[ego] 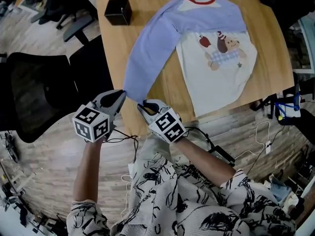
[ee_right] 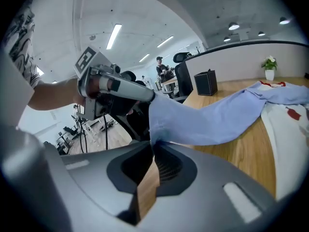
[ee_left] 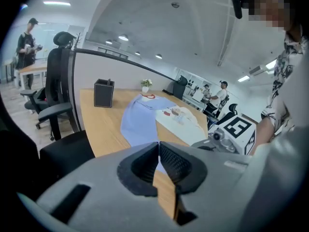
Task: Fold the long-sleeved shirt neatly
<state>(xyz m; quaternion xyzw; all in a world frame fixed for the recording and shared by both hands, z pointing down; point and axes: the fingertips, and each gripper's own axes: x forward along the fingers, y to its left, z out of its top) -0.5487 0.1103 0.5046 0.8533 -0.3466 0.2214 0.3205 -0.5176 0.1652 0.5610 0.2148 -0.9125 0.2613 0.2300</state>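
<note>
Left tool [ego: 120, 96], right tool [ego: 141, 105] gripping sleeve [ego: 147, 53], shirt [ego: 216, 80] on table [ego: 167, 90]

1. Table [ego: 120, 48]: bare wood is left open along the left side, between the blue sleeve [ego: 150, 48] and the edge.
2. Black box [ego: 118, 11]: the far left corner is blocked.
3. Shirt body [ego: 216, 82]: the right half is covered; a bare wedge is left between it and the sleeve.
4. Office chair [ego: 39, 90]: the floor beside the left edge is taken up.
</note>
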